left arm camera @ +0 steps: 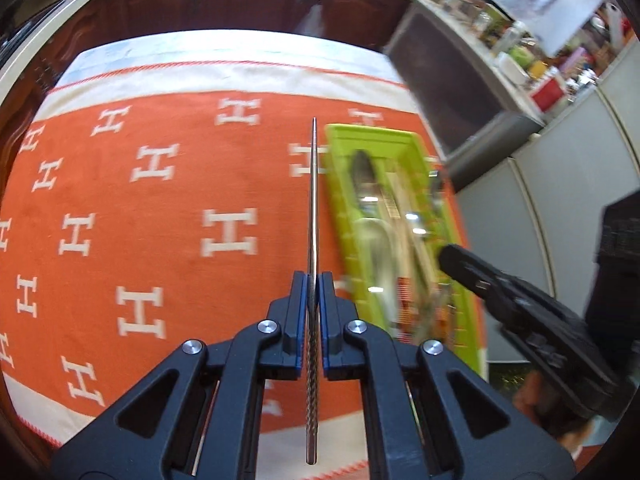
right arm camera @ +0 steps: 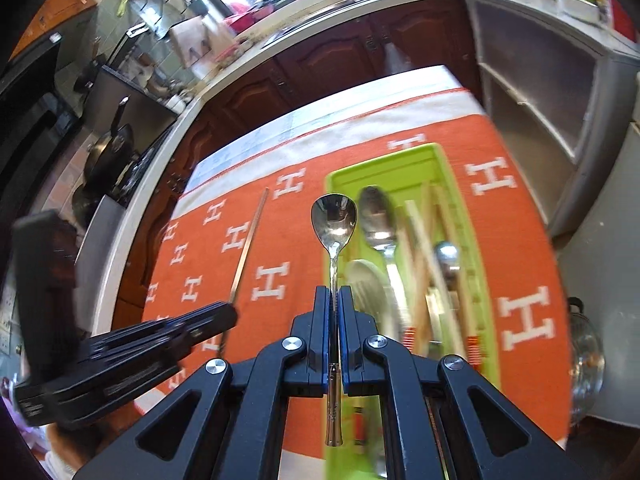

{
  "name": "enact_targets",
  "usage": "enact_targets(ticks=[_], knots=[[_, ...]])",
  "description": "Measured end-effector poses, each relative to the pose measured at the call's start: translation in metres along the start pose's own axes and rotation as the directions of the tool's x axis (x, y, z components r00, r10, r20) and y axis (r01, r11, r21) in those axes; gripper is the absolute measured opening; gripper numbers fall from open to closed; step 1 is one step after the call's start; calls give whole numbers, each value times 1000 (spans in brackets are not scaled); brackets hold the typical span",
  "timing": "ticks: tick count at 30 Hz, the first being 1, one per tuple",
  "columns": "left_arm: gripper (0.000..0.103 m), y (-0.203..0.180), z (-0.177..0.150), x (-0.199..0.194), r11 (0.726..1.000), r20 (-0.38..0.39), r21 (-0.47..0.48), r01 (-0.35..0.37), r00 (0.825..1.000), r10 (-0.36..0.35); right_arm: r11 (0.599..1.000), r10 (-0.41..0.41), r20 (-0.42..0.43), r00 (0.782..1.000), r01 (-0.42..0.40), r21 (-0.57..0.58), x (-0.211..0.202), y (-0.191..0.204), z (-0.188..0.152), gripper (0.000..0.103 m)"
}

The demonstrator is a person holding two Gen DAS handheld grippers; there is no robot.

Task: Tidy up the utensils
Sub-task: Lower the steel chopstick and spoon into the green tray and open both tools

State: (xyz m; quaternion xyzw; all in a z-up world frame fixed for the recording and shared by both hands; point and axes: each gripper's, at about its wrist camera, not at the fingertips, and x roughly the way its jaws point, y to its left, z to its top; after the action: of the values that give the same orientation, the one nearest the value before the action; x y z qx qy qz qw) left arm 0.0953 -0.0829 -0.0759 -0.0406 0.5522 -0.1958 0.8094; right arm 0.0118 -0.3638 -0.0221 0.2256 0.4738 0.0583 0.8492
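Status: mid-task, two items in hand, none of them placed yet.

- Left gripper [left arm camera: 313, 280]: jaws closed narrow on a metal chopstick [left arm camera: 313, 208], gripped partway along its length, textured end trailing back between the fingers, tip pointing forward. It is held above the orange H-pattern cloth [left arm camera: 160, 208], just left of the green cutlery tray [left arm camera: 400, 136].
- Right gripper [right arm camera: 334, 294]: jaws closed narrow on the handle of a small metal spoon [right arm camera: 334, 220], bowl forward. Spoon is held over the tray's left edge, not yet released.
- Green cutlery tray sits on the cloth-covered counter, toward its right side. Already inside: a large spoon [right arm camera: 376, 216], a second smaller spoon [right arm camera: 446, 256], what look like pale wooden chopsticks [right arm camera: 420, 240], and a wide silver piece, blurred, type cannot be told. Compartment dividers are blurred; exact slot per item cannot be told.
- No loose utensils are seen on the visible cloth.

Judged progress: most of the sorting appears done. Left to do: small spoon to be set beside the other spoons, metal chopstick to be laid in a long slot. A second metal chopstick is not seen in either view.
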Motion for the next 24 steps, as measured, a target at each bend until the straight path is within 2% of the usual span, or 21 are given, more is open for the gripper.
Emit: enact_targets(ticks=[3, 10, 16, 20, 21, 24], knots=[[3, -26, 3, 0, 999, -19, 22, 42, 999, -41, 999, -54, 9, 999, 54, 10, -5, -16, 4, 3], [3, -66, 9, 32, 998, -93, 18, 62, 994, -60, 983, -183, 16, 983, 183, -28, -7, -44, 11, 4], [3, -69, 11, 52, 998, -111, 4, 55, 992, -55, 977, -202, -11, 979, 201, -68, 8, -49, 22, 5], [5, -70, 12, 52, 999, -95, 49, 21, 995, -16, 981, -187, -5, 982, 187, -52, 14, -43, 29, 16], [6, -70, 11, 51, 998, -89, 59, 11, 996, -5, 981, -186, -1, 983, 186, -51, 14, -39, 29, 16], [19, -69, 10, 44, 996, -65, 81, -23, 998, 28, 983, -178, 7, 984, 178, -52, 11, -35, 29, 17]])
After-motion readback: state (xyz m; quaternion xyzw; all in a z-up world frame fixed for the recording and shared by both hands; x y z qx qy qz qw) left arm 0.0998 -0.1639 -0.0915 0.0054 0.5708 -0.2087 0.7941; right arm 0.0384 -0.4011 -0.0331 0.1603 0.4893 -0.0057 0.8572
